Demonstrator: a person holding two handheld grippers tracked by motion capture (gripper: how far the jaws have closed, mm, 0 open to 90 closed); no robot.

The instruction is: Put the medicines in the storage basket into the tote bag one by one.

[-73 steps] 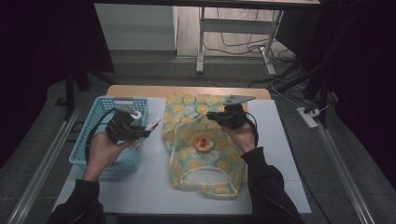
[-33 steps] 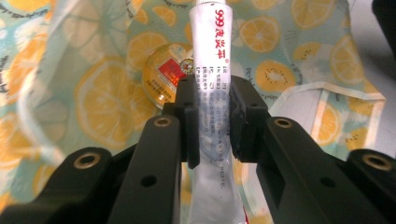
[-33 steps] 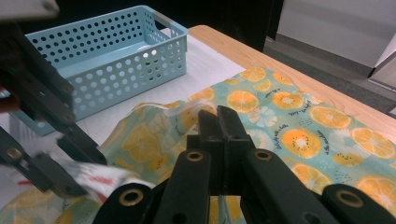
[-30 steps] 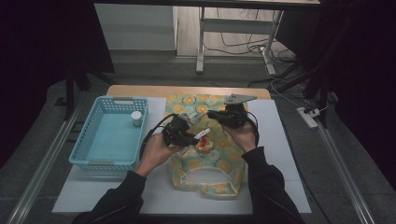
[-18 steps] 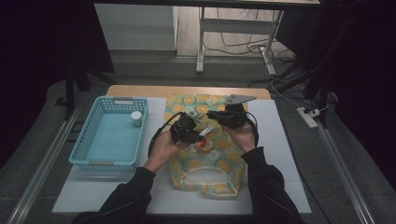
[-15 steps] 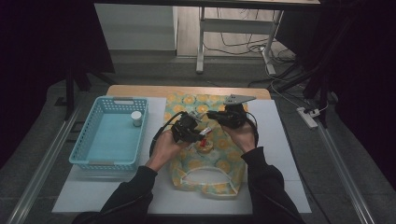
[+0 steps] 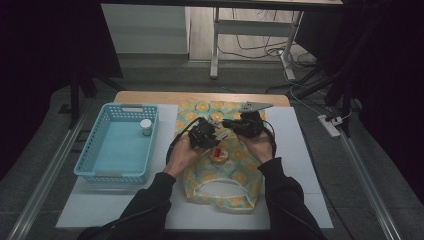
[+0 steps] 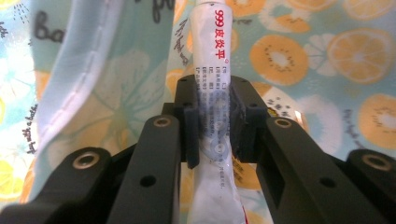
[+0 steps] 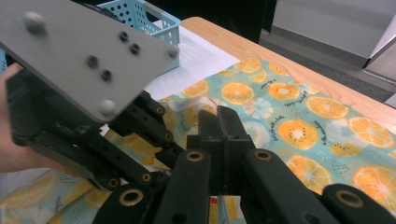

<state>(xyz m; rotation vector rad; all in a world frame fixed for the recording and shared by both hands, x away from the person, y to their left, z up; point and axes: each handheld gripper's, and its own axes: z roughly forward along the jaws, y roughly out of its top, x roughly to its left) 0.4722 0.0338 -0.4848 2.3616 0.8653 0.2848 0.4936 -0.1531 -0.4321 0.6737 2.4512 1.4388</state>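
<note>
Two grippers meet over the orange-print bag (image 7: 220, 175) lying flat on the desk (image 7: 300, 150). The left gripper (image 8: 215, 119) has its fingers clenched on a white tube (image 8: 212, 56) printed with red characters; the tube stands between the pads, its upper length projecting above them against the bag fabric. The right gripper (image 9: 219, 135) has its fingers pressed together on a fold of the bag fabric near the bag mouth, just beside the left gripper. A blue basket (image 7: 107, 165) stands on the desk to the left, well apart, containing a small white jar (image 7: 146, 126).
</note>
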